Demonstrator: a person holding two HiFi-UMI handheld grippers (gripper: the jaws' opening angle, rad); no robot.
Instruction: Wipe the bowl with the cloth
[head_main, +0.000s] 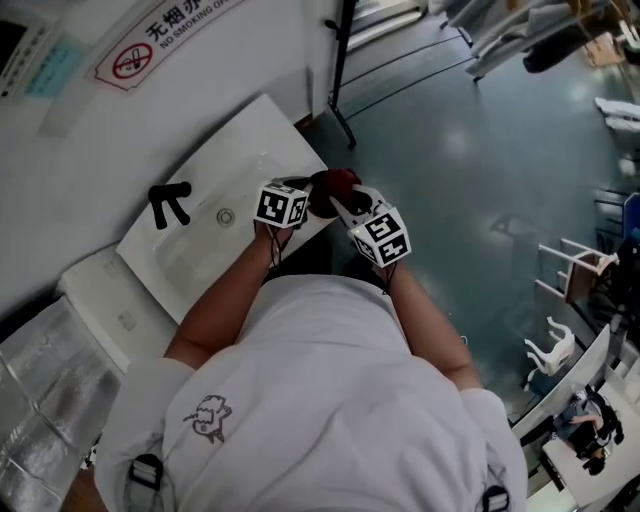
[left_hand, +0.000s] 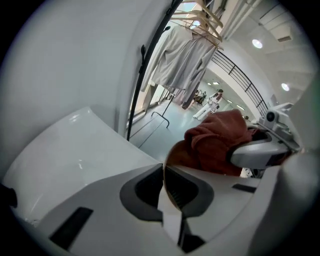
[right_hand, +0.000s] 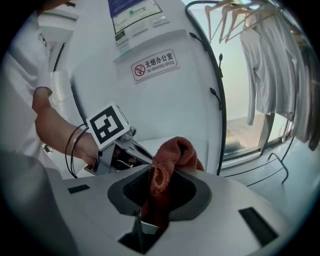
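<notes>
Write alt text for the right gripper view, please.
The right tongs are shut on a red cloth that bunches up above them. Behind, a hand holds the left gripper, before a white wall with a no-smoking sign.

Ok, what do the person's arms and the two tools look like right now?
The left tool and right tool are pale grey plastic with dark grey jaw recesses; each carries a white cube of black square markers. The person wears a white short-sleeved shirt, with thin black bands round the left wrist.
</notes>
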